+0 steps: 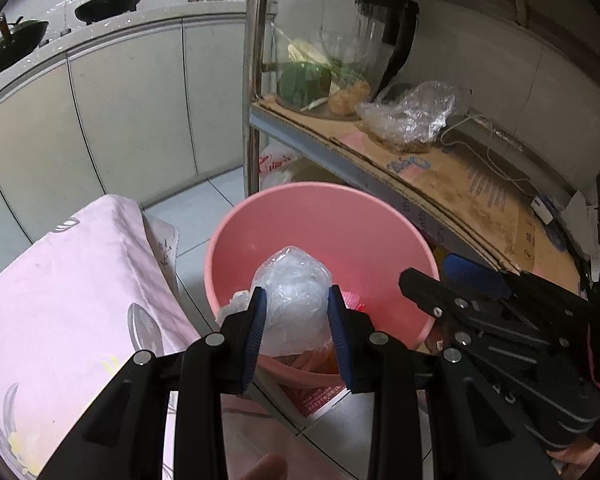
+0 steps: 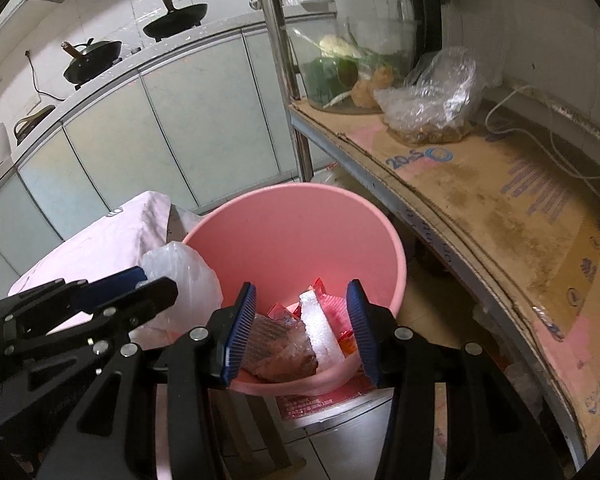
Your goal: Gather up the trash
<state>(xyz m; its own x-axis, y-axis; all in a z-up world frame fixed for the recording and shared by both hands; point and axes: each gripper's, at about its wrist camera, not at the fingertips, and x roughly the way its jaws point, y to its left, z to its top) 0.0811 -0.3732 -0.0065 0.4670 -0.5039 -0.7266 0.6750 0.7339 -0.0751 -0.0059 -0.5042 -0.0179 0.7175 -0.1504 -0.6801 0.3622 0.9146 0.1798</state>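
Note:
A pink bucket (image 1: 340, 216) stands on the floor beside a metal shelf; it also shows in the right wrist view (image 2: 300, 224). My left gripper (image 1: 298, 300) is shut on a crumpled clear plastic bag (image 1: 296, 296) and holds it over the bucket's near rim; the bag also shows in the right wrist view (image 2: 184, 276). My right gripper (image 2: 302, 304) is open and empty above the bucket's near edge. Inside the bucket lie a white foam piece (image 2: 320, 324), red wrappers (image 2: 332, 304) and a brownish packet (image 2: 284, 348).
A shelf lined with cardboard (image 2: 480, 184) runs along the right, with a clear bag of scraps (image 2: 436, 96) and a glass jar (image 2: 332, 68). A pink floral cloth (image 1: 60, 280) covers something on the left. Cabinets (image 1: 132, 112) and woks (image 1: 108, 0) stand behind.

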